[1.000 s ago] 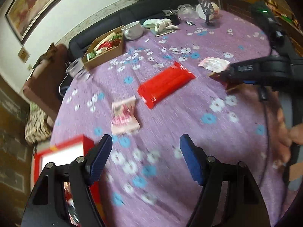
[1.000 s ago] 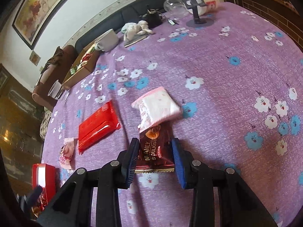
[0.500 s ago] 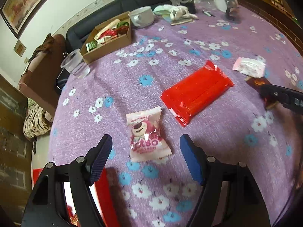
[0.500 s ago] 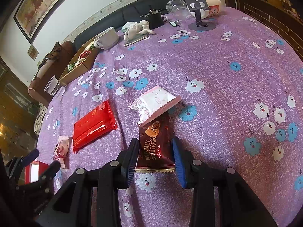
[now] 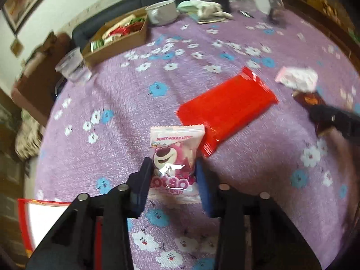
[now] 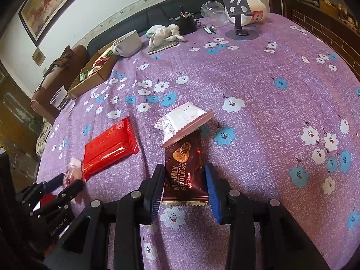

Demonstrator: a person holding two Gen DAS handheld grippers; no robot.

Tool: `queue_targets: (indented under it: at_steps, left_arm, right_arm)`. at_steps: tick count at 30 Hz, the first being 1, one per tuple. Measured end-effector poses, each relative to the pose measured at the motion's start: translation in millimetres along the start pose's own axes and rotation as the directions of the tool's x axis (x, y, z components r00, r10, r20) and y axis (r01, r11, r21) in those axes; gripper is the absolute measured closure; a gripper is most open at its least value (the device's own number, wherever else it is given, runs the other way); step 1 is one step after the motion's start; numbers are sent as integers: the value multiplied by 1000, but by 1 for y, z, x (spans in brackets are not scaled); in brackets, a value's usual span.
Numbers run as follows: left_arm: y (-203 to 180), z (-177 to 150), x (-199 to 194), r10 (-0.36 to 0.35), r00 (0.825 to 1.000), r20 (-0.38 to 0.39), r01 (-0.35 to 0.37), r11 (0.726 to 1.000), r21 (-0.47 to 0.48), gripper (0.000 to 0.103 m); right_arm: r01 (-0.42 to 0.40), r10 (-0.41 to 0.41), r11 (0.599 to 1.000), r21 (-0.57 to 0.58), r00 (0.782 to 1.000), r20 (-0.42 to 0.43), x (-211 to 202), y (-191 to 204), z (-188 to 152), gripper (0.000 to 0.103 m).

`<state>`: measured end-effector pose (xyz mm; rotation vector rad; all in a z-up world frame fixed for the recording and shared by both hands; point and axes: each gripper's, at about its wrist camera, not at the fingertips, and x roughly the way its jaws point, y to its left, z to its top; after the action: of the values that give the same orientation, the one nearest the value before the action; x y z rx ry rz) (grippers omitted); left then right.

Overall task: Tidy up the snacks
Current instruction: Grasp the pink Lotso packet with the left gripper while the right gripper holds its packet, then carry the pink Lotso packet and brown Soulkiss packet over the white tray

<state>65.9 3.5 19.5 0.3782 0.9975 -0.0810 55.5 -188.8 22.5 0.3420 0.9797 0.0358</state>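
My left gripper (image 5: pixel 174 184) has closed its jaws onto the sides of a pink Lotso bear snack packet (image 5: pixel 175 157) lying on the purple flowered tablecloth (image 5: pixel 135 103). My right gripper (image 6: pixel 184 189) is shut on a brown Manly Soulkiss packet (image 6: pixel 184 168), whose far end lifts a white and pink packet (image 6: pixel 182 121). A long red packet (image 5: pixel 227 108) lies between the two; it also shows in the right wrist view (image 6: pixel 108 146). A cardboard box (image 5: pixel 117 38) with several snacks stands at the far left.
A clear plastic cup (image 5: pixel 72 65) and a grey mug (image 5: pixel 162 13) stand near the box. A red box (image 5: pixel 45 220) sits at the near left table edge. A phone stand (image 6: pixel 238 13), cloth toy (image 6: pixel 164 36) and plastic containers are at the far end.
My left gripper has swung over and dropped to the pink Lotso packet, and its jaws have closed from wide open onto it. My right gripper has stayed shut on the brown packet.
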Motion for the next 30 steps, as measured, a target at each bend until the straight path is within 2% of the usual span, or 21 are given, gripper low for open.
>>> queue_targets:
  at_steps: [6, 7, 10, 12, 15, 19, 22, 30]
  left_arm:
    - [-8, -13, -17, -57, 998, 42, 57, 998, -13, 70]
    - [-9, -16, -22, -65, 997, 52, 66, 998, -12, 70]
    - [-14, -27, -41, -96, 991, 93, 98, 995, -15, 70]
    - [-17, -33, -52, -114, 987, 114, 117, 993, -24, 70]
    - [-19, -43, -69, -136, 979, 150, 142, 989, -35, 70]
    - [-17, -58, -92, -149, 970, 189, 160, 986, -45, 70]
    - [-11, -67, -108, -130, 966, 225, 148, 987, -66, 70]
    - [21, -98, -144, 2, 950, 311, 50, 986, -159, 69]
  right_arm:
    - [8, -8, 1000, -25, 1000, -1, 0, 3, -1, 67]
    - [-11, 11, 1000, -21, 1000, -5, -1, 2, -1, 68]
    - [-150, 151, 988, 23, 987, -52, 2, -3, 1, 68]
    - [-239, 244, 969, 71, 966, -81, 5, -9, 1, 69]
    - [-432, 458, 880, 196, 881, -118, 13, -22, 2, 69]
    - [-524, 558, 819, 234, 822, -112, 13, -22, 2, 69]
    - [-580, 618, 776, 249, 778, -114, 13, -18, 3, 69]
    - [-634, 665, 740, 227, 739, -104, 11, -5, 4, 69]
